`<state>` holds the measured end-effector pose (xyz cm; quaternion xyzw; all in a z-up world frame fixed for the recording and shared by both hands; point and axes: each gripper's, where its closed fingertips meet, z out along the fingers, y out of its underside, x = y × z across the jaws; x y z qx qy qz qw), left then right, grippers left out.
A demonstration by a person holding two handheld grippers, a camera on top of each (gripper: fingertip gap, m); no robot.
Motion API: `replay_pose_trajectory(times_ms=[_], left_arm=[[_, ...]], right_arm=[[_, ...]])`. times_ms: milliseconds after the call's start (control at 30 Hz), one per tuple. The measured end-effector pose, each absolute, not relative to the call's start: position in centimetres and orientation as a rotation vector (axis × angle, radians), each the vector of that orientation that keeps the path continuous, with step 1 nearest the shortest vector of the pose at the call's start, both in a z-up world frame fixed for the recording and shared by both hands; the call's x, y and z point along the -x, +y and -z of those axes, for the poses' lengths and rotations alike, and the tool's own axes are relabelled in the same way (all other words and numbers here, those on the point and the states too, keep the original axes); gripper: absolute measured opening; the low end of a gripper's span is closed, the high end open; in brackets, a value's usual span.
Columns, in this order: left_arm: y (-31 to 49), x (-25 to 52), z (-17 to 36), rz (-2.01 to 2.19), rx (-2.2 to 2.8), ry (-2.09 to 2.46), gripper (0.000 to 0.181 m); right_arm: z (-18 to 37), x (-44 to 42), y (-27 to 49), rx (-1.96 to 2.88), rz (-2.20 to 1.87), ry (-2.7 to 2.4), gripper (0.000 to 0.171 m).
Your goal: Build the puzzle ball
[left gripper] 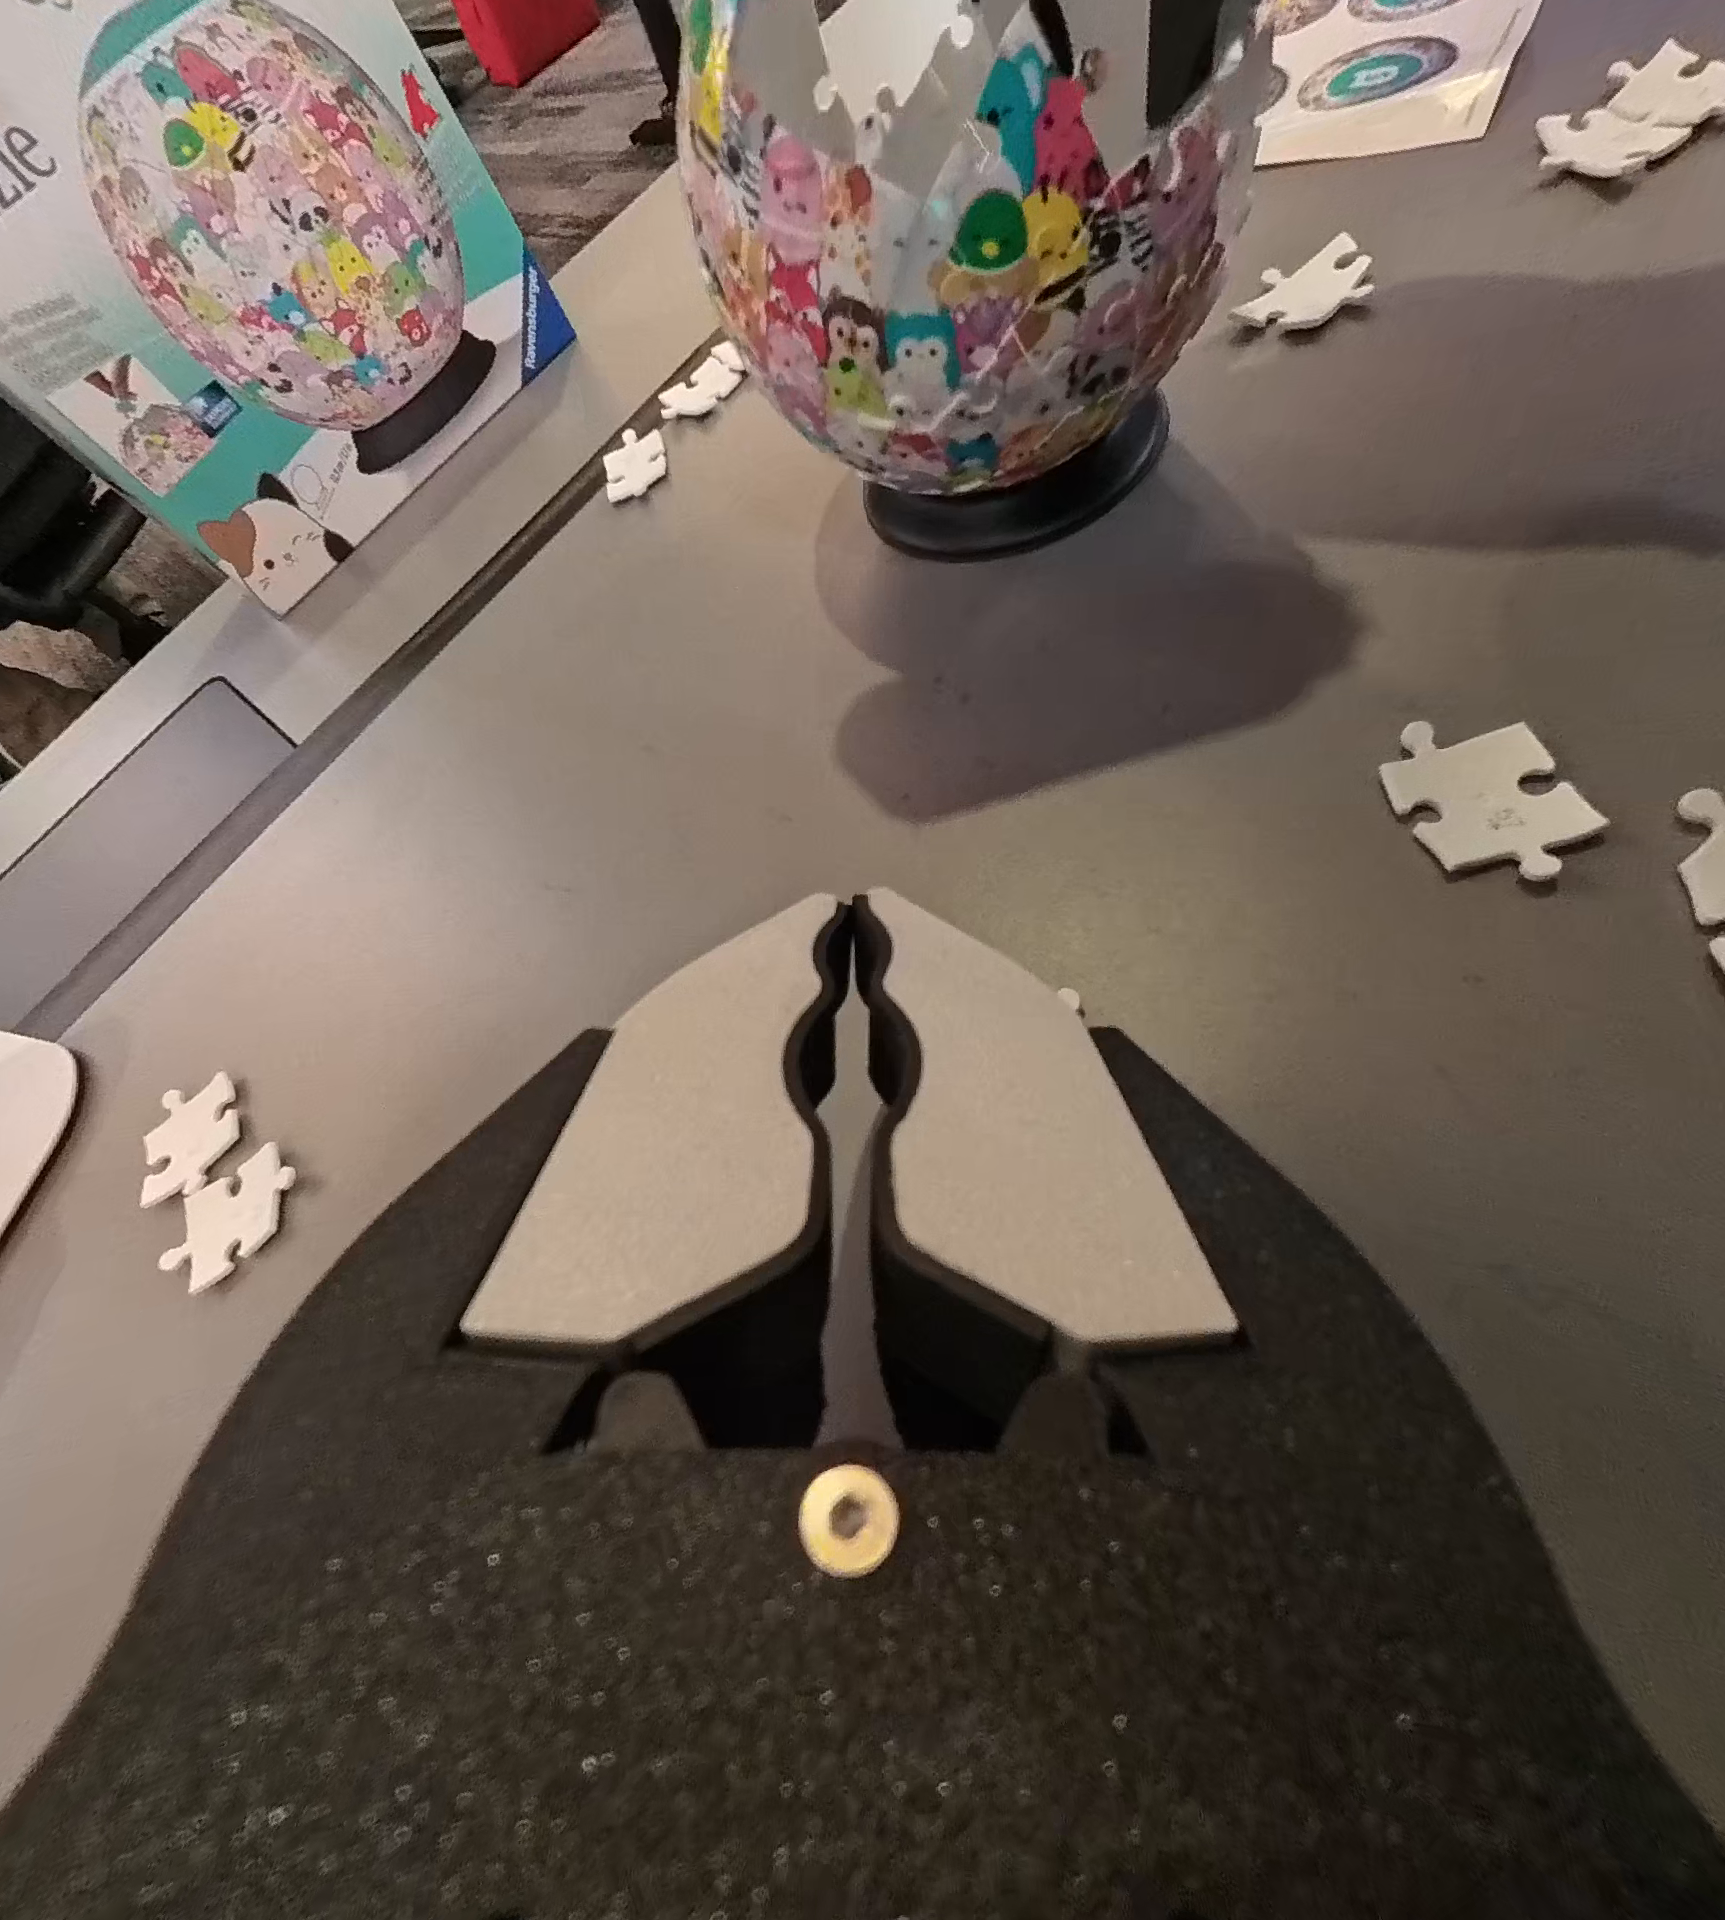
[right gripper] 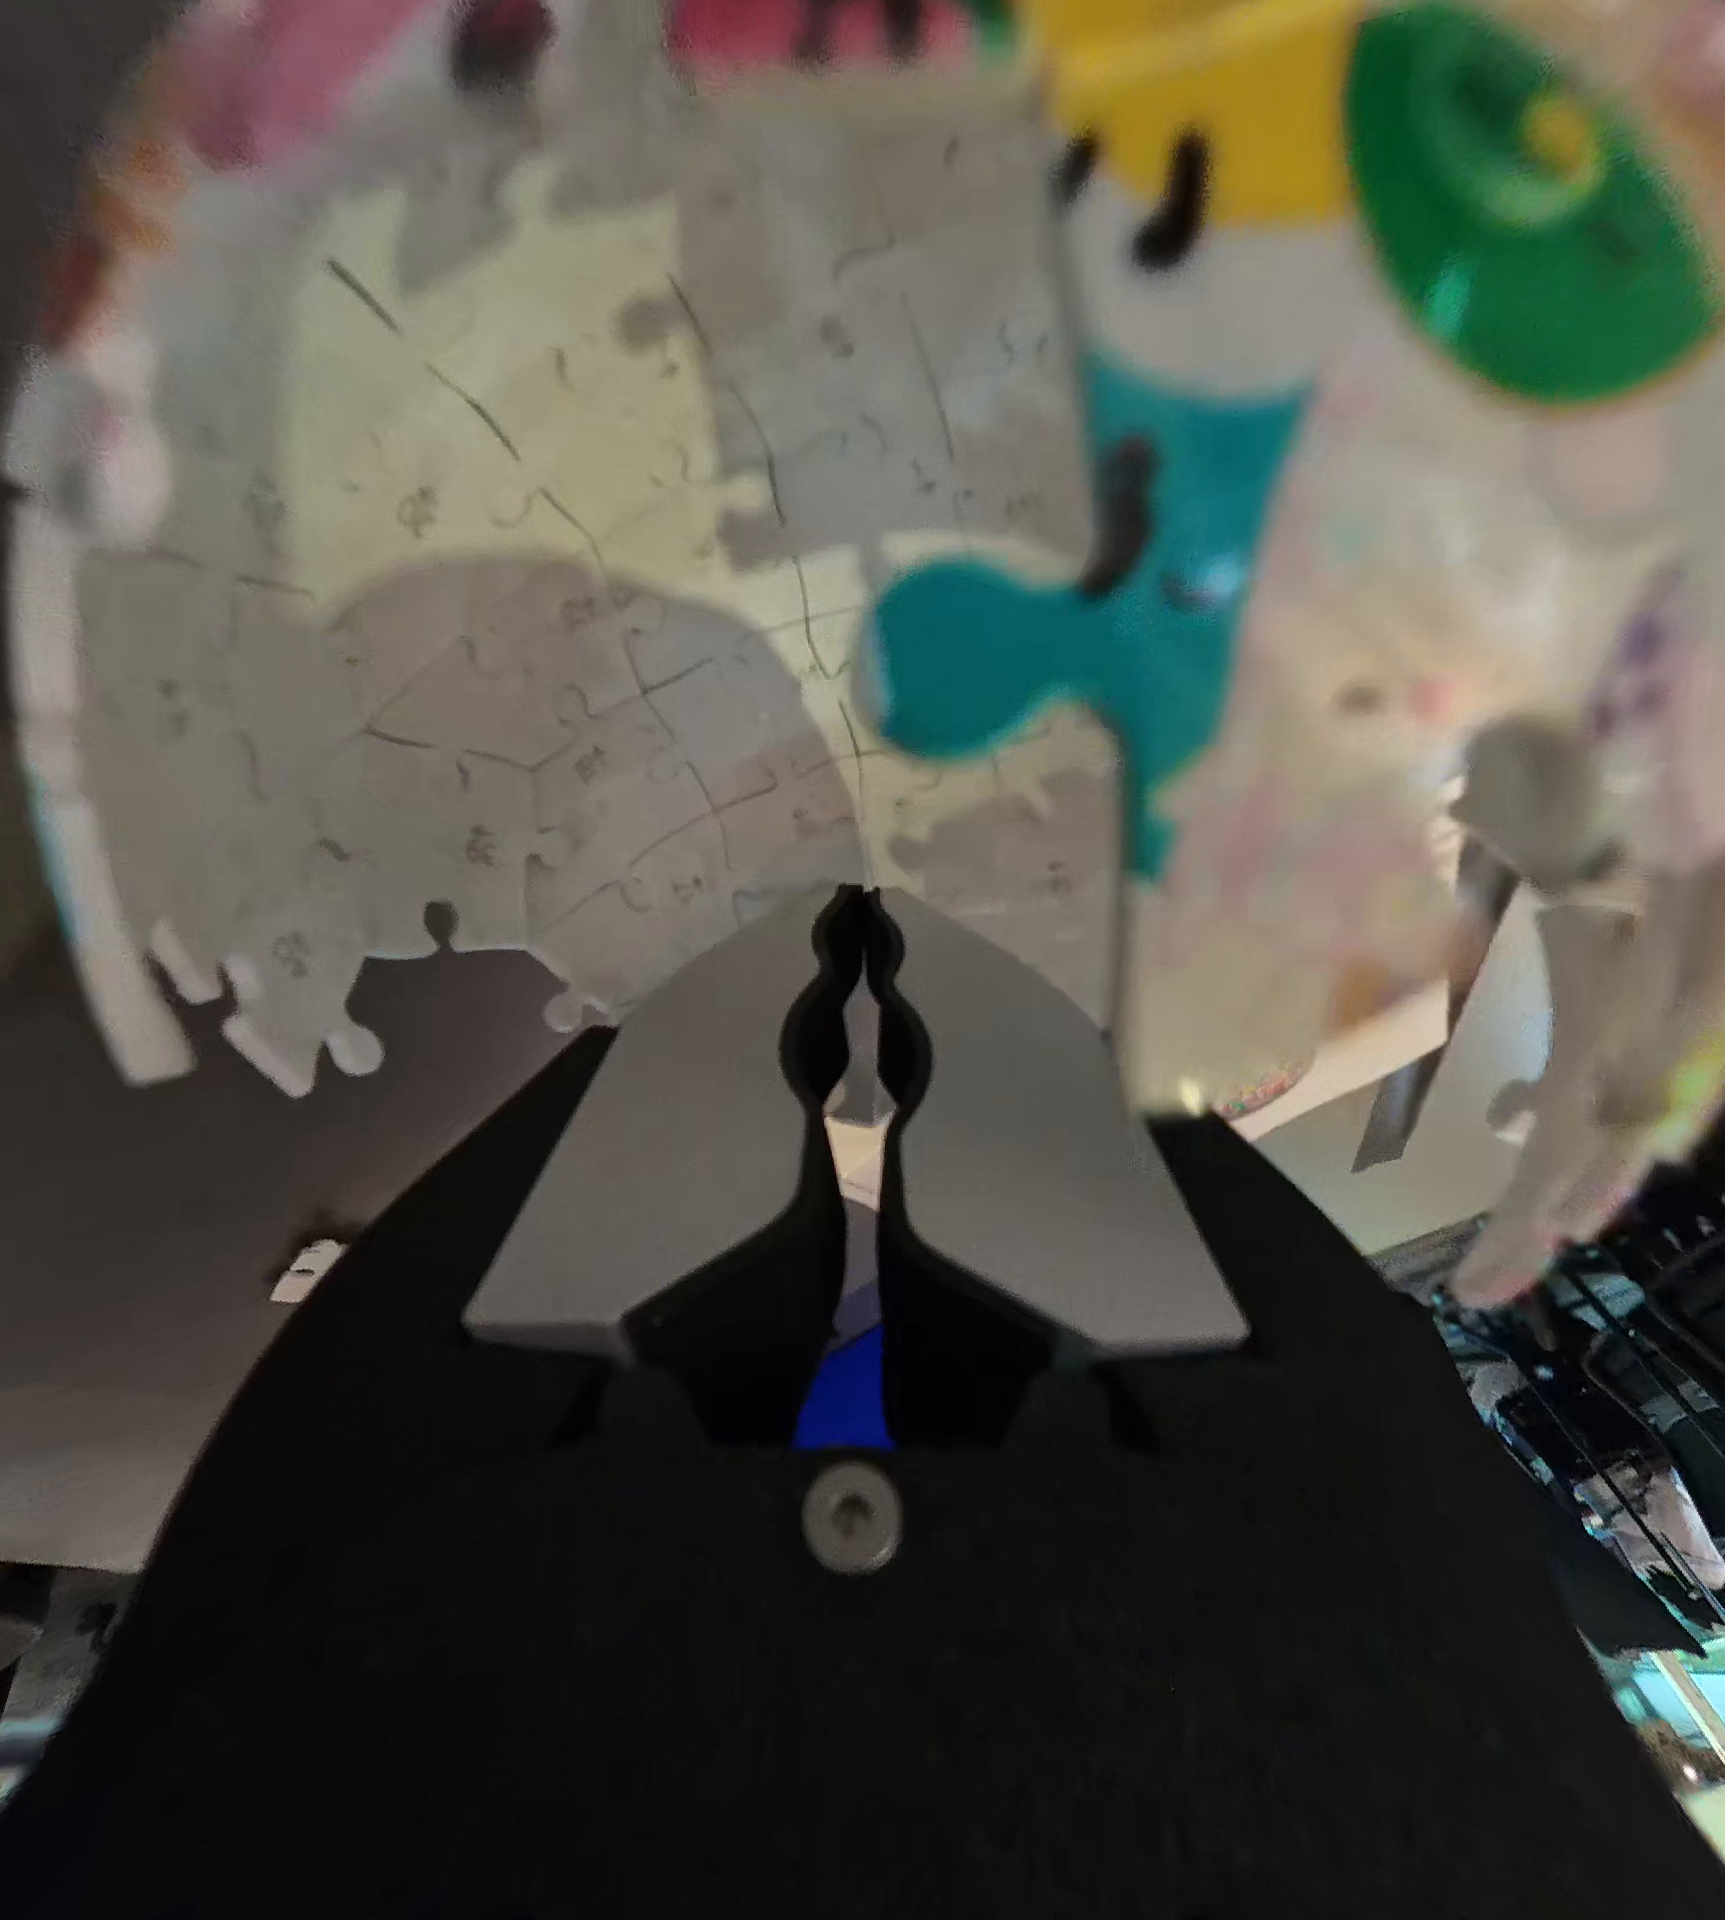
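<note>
In the left wrist view, the left tongs point(left gripper: 854, 906) hang low over the grey desk point(left gripper: 629, 790), their two grey fingers point(left gripper: 692, 1122) pressed tip to tip with nothing between them. At 12 o'clock from the tips the puzzle ball point(left gripper: 962, 301) stands upright on its black stand point(left gripper: 1019, 499); its lower half is built and covered in bright cartoon animals, while the top is open with jagged edges and shows the grey inner side of the pieces. Toward 10 o'clock the puzzle box point(left gripper: 245, 260) stands near the desk's edge. Loose pieces lie blank side up: two small ones point(left gripper: 671, 426) between box and ball, a touching pair point(left gripper: 214, 1179) at 9 o'clock, two larger grey ones point(left gripper: 1492, 800) at 2 o'clock, and more point(left gripper: 1305, 283) beside the ball at 1 o'clock. A printed sheet point(left gripper: 1398, 73) lies at the far right.

In the right wrist view, the right tongs point(right gripper: 860, 896) are likewise closed tip to tip; whether they grip anything cannot be told. They sit just at the ball's open rim, looking at its grey inner wall point(right gripper: 525, 623), which fills 10 to 12 o'clock. A blurred teal piece point(right gripper: 1045, 644) sits at 1 o'clock.
</note>
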<state>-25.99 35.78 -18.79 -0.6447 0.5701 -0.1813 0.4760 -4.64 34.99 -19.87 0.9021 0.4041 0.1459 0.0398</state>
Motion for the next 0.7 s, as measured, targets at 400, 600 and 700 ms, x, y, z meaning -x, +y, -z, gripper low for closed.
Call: replay_pose_trajectory(times_ms=[400, 600, 700], left_arm=[[35.7, 26.0, 18.9, 0.436, 1.576, 1.4, 0.0], [35.7, 26.0, 18.9, 0.433, 1.575, 1.4, 0.0], [35.7, 26.0, 18.9, 0.436, 1.577, 1.399, 0.0]], right_arm=[[19.1, 4.8, 35.1, -2.804, -0.442, 1.21, 0.0], [20.1, 4.2, 34.7, -2.763, -0.452, 1.184, 0.0], [18.7, 4.9, 35.5, -2.824, -0.464, 1.197, 0.0]])
